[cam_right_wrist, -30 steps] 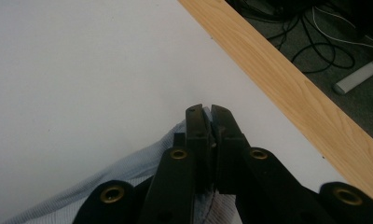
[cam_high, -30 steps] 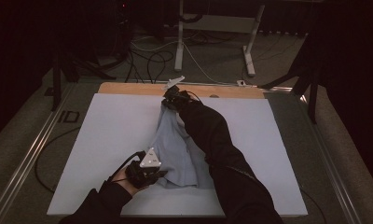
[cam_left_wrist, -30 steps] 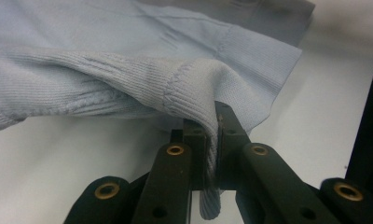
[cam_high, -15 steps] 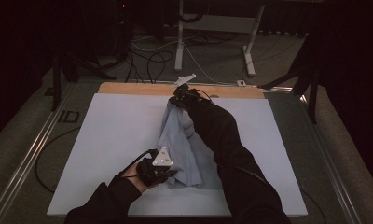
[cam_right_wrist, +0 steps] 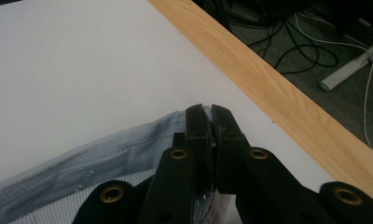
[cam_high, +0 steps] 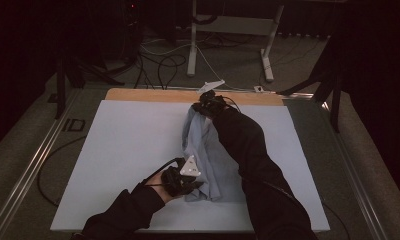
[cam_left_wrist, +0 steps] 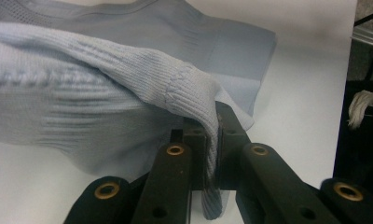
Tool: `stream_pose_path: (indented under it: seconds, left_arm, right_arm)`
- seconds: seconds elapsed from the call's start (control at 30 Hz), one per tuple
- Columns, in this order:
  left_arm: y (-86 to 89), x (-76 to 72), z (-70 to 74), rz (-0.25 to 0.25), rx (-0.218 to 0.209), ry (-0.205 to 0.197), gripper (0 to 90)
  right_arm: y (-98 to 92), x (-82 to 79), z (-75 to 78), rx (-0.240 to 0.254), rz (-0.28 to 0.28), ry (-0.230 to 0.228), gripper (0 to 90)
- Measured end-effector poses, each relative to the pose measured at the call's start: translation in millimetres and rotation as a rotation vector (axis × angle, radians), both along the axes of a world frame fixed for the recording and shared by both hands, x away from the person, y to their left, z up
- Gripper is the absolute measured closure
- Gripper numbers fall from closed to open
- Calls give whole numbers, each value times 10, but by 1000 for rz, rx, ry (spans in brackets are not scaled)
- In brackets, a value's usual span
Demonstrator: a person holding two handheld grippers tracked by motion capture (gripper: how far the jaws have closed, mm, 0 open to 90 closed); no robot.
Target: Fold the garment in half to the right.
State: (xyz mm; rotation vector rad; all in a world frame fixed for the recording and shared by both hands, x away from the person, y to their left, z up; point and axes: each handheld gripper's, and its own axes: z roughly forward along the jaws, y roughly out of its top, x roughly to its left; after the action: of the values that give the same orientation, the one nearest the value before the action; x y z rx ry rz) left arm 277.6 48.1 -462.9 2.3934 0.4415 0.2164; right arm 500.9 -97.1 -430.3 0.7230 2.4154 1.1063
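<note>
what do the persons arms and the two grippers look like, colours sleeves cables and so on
Both arms wear long black sleeves. The left gripper and the right gripper each have two flat black jaws on black link bars with brass-coloured rivets. In the high view the left gripper carries a grey three-cornered plate on top and trails a thin black cable; the right gripper bears a like plate.

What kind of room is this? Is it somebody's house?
Probably not a house; it looks like a lab or workshop. A white table stands on a dark floor strewn with cables, beside a metal stand, and hand-held grippers are folding a blue garment.
</note>
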Motion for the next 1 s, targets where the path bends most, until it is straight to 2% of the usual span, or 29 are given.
stream_pose_path:
  seconds: [0.37,0.6,0.8,0.9,1.0]
  left_arm:
    - [-172,12,20,-29,2,-5,869]
    - [-317,0,35,-52,11,-11,869]
    - [-479,-4,28,-76,16,-16,869]
    - [-596,15,-12,-89,19,-12,868]
    - [-639,39,-47,-89,23,-5,868]
  right_arm:
    - [-309,7,-13,28,-35,11,874]
    - [-457,22,-22,29,-47,15,873]
    - [-544,39,-59,33,-56,24,873]
    - [-577,56,-114,31,-54,37,873]
    - [-592,72,-152,34,-55,46,873]
